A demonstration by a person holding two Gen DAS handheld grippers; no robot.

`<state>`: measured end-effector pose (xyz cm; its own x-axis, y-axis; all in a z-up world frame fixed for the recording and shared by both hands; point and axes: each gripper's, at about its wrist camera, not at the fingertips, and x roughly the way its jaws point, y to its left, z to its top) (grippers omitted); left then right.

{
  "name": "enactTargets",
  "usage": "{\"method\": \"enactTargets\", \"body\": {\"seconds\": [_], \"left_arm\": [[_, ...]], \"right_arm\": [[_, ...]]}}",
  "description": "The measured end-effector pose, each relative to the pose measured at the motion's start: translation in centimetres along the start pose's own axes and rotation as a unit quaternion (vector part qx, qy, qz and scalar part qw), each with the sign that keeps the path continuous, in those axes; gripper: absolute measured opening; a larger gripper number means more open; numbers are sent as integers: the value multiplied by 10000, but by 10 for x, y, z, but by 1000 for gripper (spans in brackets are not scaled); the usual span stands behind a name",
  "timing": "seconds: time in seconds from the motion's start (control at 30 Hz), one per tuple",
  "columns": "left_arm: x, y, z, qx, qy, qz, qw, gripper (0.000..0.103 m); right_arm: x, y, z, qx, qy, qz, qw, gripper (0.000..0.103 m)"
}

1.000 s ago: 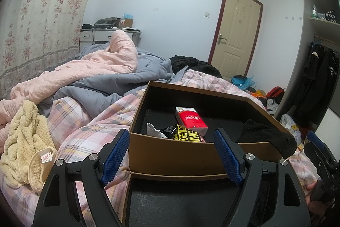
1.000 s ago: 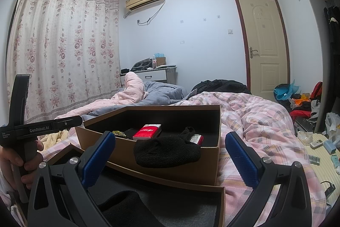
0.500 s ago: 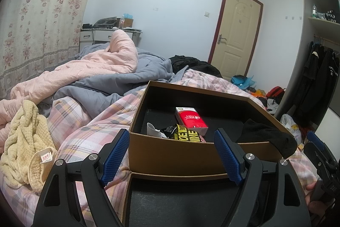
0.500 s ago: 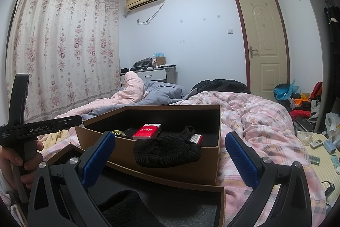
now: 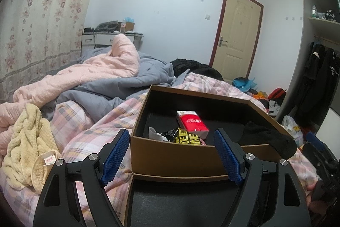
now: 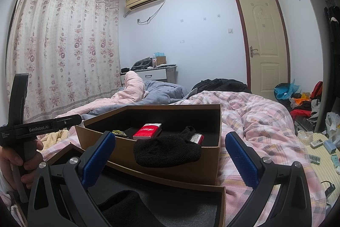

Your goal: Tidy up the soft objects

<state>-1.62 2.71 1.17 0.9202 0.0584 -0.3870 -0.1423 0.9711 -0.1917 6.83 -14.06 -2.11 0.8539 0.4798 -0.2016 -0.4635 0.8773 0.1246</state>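
Observation:
A brown cardboard box (image 5: 170, 161) (image 6: 170, 169) with a black lining sits on the bed. A black knit cloth (image 6: 167, 151) (image 5: 267, 139) hangs over its near rim. Inside lie a red packet (image 5: 192, 122) (image 6: 147, 131) and a black-and-yellow packet (image 5: 187, 137). A second, nearer box (image 6: 148, 203) holds another black cloth (image 6: 127, 203). A yellow towel (image 5: 27, 146) lies on the bed at left. My left gripper (image 5: 172, 156) is open and empty before the box. My right gripper (image 6: 167, 161) is open and empty, just short of the black knit cloth.
Pink and grey duvets (image 5: 95, 78) are piled on the far side of the plaid bedspread (image 6: 255, 112). A door (image 6: 265, 42), a curtain (image 6: 63, 46) and a white desk (image 6: 155, 73) stand beyond. Clutter covers the floor at right (image 6: 314, 142).

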Motion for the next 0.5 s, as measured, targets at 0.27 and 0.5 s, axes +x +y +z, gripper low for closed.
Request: {"method": "enactTargets", "body": {"seconds": [0.27,0.5], "left_arm": [[-25,3,10,-211,-100,-166,9996,79],[-34,6,11,-254,-64,-141,9996,79]], "right_arm": [[10,9,13,-148,883,-222,9957,102],[-16,12,28,-374,1325,-284,9901,102]]}}
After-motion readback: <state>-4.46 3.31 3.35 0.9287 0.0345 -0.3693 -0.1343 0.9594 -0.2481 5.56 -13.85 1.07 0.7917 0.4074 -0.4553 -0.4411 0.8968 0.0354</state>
